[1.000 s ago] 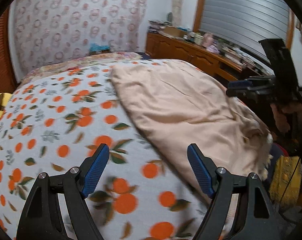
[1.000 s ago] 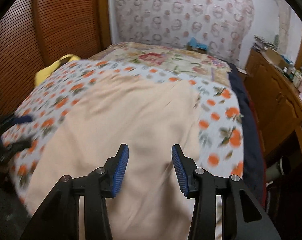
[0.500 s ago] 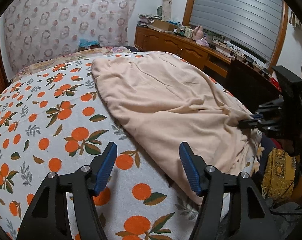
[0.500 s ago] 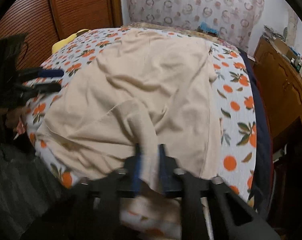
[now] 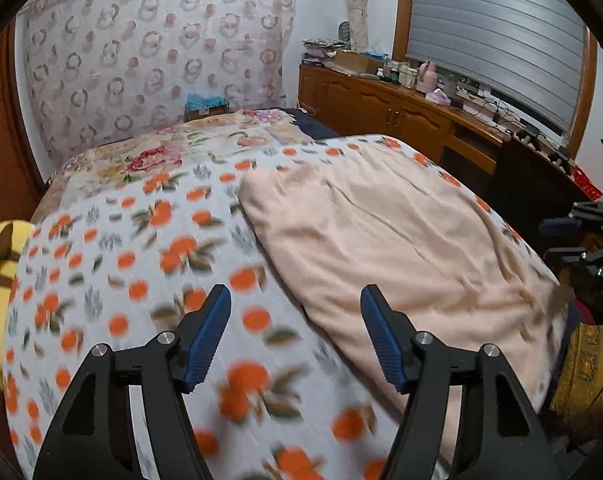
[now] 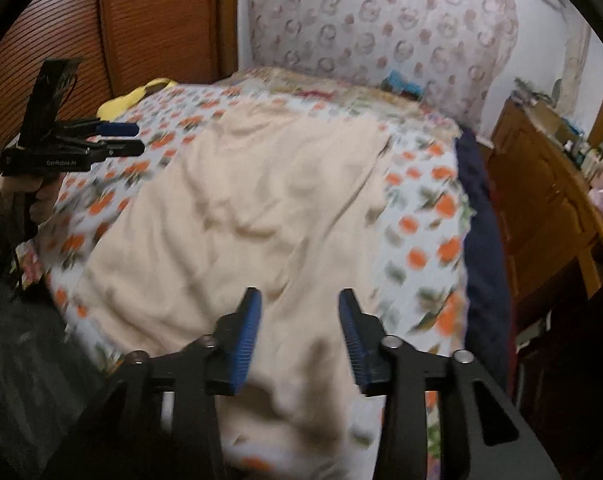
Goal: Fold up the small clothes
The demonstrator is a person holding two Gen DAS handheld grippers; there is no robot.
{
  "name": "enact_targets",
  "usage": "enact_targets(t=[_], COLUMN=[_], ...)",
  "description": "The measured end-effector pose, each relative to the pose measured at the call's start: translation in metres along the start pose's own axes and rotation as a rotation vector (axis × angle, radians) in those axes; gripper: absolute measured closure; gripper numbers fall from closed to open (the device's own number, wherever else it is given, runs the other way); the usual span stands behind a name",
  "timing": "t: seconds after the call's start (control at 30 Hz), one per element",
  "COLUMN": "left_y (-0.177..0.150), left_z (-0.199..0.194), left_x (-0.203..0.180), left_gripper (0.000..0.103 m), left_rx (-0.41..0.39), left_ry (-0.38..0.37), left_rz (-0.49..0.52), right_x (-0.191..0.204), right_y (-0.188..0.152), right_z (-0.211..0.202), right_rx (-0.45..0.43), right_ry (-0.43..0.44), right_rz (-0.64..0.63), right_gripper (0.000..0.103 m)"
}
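While peach garment (image 6: 237, 216) lies on bed (image 5: 101, 264), both grippers' jaws apart, apparently holding nothing.

Garment (image 5: 385, 236) spread on bedspread (image 5: 141, 264) — cabinet (image 5: 401, 116) right of bed, curtain (image 5: 153, 52) behind.

Half a second after clamping a bunched fold of the cloth (image 6: 237, 216) at the bed's near edge, the right tongs (image 6: 299, 312) have sprung open and let go. The fabric, earlier pulled up into a ridge, now lies flatter. The left tongs (image 5: 295, 320) have drifted back, open throughout.
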State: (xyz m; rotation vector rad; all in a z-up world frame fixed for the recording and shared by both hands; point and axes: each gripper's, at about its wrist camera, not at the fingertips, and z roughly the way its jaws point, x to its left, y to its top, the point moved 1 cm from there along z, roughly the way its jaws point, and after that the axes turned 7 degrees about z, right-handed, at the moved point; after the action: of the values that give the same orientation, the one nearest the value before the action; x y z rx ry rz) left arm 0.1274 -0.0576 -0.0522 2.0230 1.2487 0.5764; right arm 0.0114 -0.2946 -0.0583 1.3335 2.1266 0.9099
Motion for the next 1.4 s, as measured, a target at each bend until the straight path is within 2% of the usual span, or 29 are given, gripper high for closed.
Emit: enact_targets(t=[0.07, 0.13, 0.33, 0.5, 0.63, 0.77, 0.9, 1.0, 1.07, 1.1, 1.13, 1.17, 1.2, 1.23, 1.27, 1.3, 1.4], left_y=[0.011, 0.02, 0.039, 0.047, 0.053, 0.059, 0.061, 0.061, 0.062, 0.063, 0.063, 0.063, 0.063, 0.062, 0.064, 0.067, 0.079], left_z=[0.011, 0.024, 0.058, 0.08, 0.094, 0.107, 0.119, 0.13, 0.131, 0.131, 0.132, 0.131, 0.13, 0.126, 0.121, 0.108, 0.065], left_x=[0.007, 0.014, 0.028, 0.039, 0.048, 0.054, 0.057, 0.056, 0.055, 0.056, 0.056, 0.056, 0.056, 0.054, 0.052, 0.049, 0.043], left_gripper=[0.035, 0.035, 0.035, 0.035, 0.035, 0.035, 0.046, 0.05, 0.055, 0.071, 0.079, 0.091, 0.094, 0.094, 0.095, 0.095, 0.095], left_rx=[0.006, 0.017, 0.055, 0.089, 0.106, 0.117, 0.128, 0.147, 0.131, 0.128, 0.132, 0.134, 0.137, 0.136, 0.128, 0.1, 0.005], left_ry=[0.0, 0.007, 0.003, 0.023, 0.025, -0.003, -0.057, -0.103, -0.114, -0.119, -0.134, -0.149, -0.174, -0.176, -0.169, -0.167, -0.164], left_rz=[-0.001, 0.004, -0.025, -0.035, -0.053, -0.073, -0.095, -0.108, -0.104, -0.106, -0.113, -0.12, -0.132, -0.131, -0.119, -0.108, -0.099], right_x=[-0.008, -0.013, -0.028, -0.042, -0.055, -0.059, -0.059, -0.061, -0.06, -0.06, -0.06, -0.058, -0.055, -0.051, -0.046, -0.043, -0.035], right_y=[0.018, 0.035, 0.087, 0.115, 0.128, 0.137, 0.144, 0.142, 0.141, 0.141, 0.14, 0.14, 0.139, 0.138, 0.137, 0.138, 0.139], right_z=[0.008, 0.021, 0.079, 0.146, 0.183, 0.194, 0.2, 0.202, 0.204, 0.204, 0.203, 0.202, 0.198, 0.192, 0.182, 0.171, 0.131], right_rx=[-0.024, -0.042, -0.056, -0.005, 0.046, 0.056, 0.047, 0.043, 0.04, 0.04, 0.046, 0.058, 0.044, 0.008, -0.034, -0.067, -0.182], right_ry=[-0.004, -0.001, 0.017, 0.027, 0.035, 0.083, 0.086, 0.086, 0.105, 0.112, 0.124, 0.163, 0.151, 0.116, 0.116, 0.137, 0.118], right_rz=[0.003, 0.007, 0.031, 0.079, 0.141, 0.169, 0.157, 0.15, 0.149, 0.146, 0.145, 0.151, 0.14, 0.116, 0.104, 0.109, 0.106], right_gripper=[0.055, 0.048, 0.043, 0.042, 0.042, 0.042, 0.042, 0.043, 0.056, 0.066, 0.084, 0.092, 0.092, 0.093, 0.093, 0.094, 0.094])
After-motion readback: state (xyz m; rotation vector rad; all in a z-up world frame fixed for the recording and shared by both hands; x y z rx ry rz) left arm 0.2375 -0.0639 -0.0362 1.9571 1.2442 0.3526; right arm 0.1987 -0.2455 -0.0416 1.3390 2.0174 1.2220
